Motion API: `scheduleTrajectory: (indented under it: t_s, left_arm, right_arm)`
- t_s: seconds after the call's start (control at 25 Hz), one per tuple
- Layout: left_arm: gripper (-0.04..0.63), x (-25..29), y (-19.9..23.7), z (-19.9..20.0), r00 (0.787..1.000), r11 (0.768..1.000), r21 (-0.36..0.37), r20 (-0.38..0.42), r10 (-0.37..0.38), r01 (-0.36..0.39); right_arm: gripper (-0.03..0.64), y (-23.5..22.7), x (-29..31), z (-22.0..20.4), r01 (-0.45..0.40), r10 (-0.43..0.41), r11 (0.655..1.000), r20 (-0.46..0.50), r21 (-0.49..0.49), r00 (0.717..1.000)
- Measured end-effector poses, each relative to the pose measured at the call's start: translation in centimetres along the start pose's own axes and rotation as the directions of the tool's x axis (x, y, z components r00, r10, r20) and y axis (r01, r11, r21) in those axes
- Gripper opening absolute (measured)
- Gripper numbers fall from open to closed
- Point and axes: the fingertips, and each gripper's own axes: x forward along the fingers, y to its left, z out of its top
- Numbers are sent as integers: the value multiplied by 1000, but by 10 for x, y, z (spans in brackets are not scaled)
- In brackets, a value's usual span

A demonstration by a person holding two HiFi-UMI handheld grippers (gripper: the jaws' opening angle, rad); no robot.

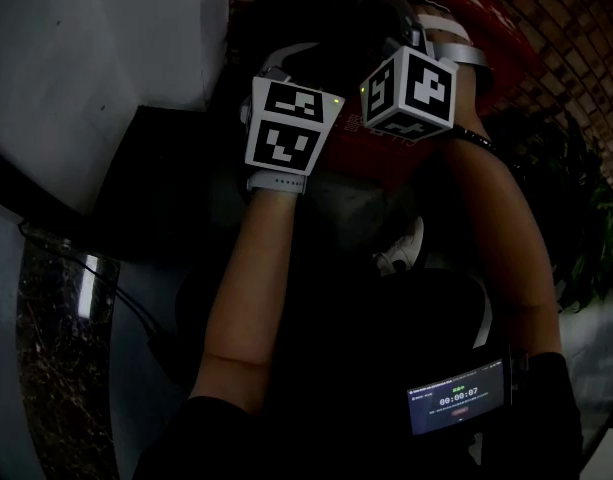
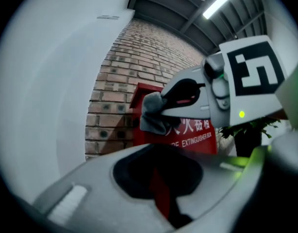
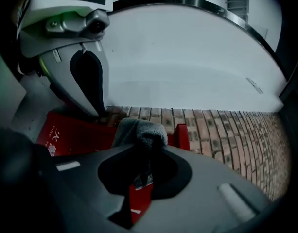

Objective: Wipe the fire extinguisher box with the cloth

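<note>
The red fire extinguisher box (image 2: pixel 190 130) stands against a brick wall and also shows in the right gripper view (image 3: pixel 73 132). In the dark head view it is a dim red patch (image 1: pixel 361 153) beyond both marker cubes. My right gripper (image 3: pixel 144 164) is shut on a grey cloth (image 3: pixel 139 129). The left gripper view shows that gripper (image 2: pixel 163 106) holding the cloth (image 2: pixel 151 113) close in front of the box's upper left part. My left gripper (image 2: pixel 158 178) is shut with nothing in it, just left of the right one.
A brick wall (image 3: pixel 226 130) runs behind the box. A large white curved wall (image 2: pixel 46 81) is at the left. A leafy plant (image 2: pixel 248 130) stands right of the box. A small lit screen (image 1: pixel 456 400) sits at the person's waist, above a shoe (image 1: pixel 401 251).
</note>
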Motion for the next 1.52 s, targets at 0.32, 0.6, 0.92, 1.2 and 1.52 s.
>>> scheduleTrajectory:
  t_s: [0.32,0.6,0.92,1.2,1.52]
  left_arm:
    - [3,6,-8,-4,1000,1000,2,-8,-24,24]
    - [3,11,-31,-3,997,997,-32,10,-71,71]
    - [3,19,-66,-5,991,991,-11,8,-136,136]
    - [3,26,-93,1,987,986,29,15,-162,162]
    - [3,30,-109,-10,983,981,54,-19,-183,184]
  right_arm:
    - [32,7,10,-3,25,-25,1000,18,8,1000]
    - [32,11,-3,-32,19,-19,1000,-19,15,1000]
    - [32,14,-22,-79,9,-7,1000,-87,28,996]
    - [32,18,-37,-128,0,6,999,-157,42,988]
    - [32,24,-60,-188,-19,32,998,-256,51,966]
